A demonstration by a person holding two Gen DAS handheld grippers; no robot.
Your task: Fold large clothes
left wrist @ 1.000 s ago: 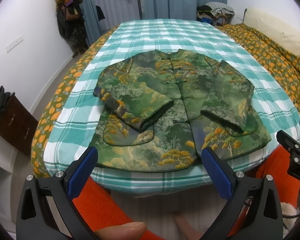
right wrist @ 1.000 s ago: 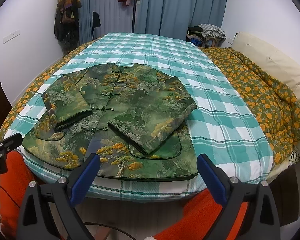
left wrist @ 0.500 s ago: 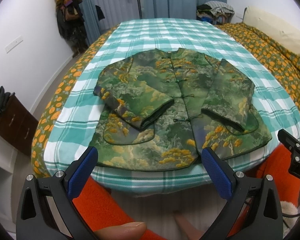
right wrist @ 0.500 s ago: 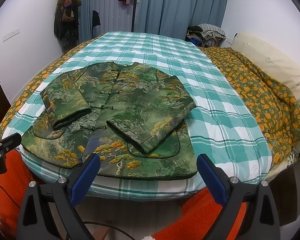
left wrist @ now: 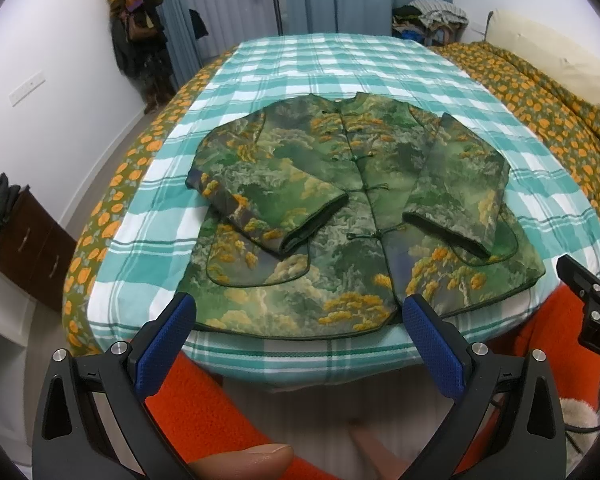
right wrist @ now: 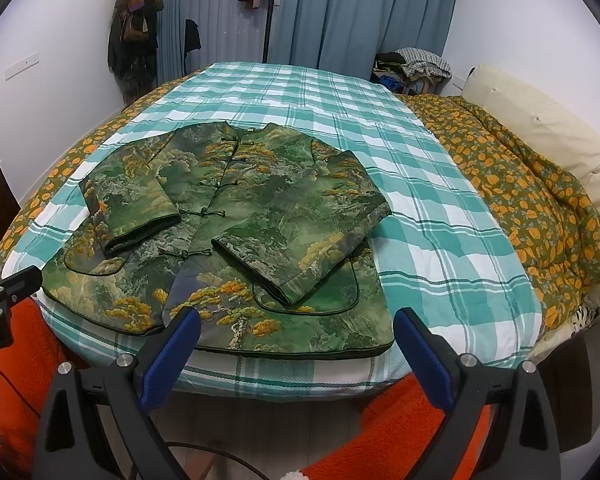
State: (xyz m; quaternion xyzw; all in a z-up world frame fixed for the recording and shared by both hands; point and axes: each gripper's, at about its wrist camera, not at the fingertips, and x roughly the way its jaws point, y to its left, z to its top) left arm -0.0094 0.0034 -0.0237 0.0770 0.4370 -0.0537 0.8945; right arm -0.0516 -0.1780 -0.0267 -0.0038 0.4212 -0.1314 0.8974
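A green jacket [left wrist: 352,208] with orange tree patterns and knot buttons lies flat, front up, on the teal checked sheet [left wrist: 332,64] of the bed. Both sleeves are folded in over its front. It also shows in the right wrist view [right wrist: 236,232]. My left gripper [left wrist: 296,320] is open and empty, held off the bed's near edge just short of the jacket's hem. My right gripper [right wrist: 296,328] is open and empty, also short of the hem, toward the jacket's right half. The right gripper's side shows in the left wrist view [left wrist: 588,304].
An orange-flowered quilt [right wrist: 532,200] and a cream pillow [right wrist: 540,120] lie on the bed's right. A dark wooden cabinet [left wrist: 24,240] stands at the left wall. Clothes hang at the back left [left wrist: 136,28]. A clothes pile [right wrist: 416,66] sits behind the bed. Orange fabric [right wrist: 380,440] is below the grippers.
Both grippers have drawn back and risen slightly from the bed. The jacket has not moved. Both jaws stay open.
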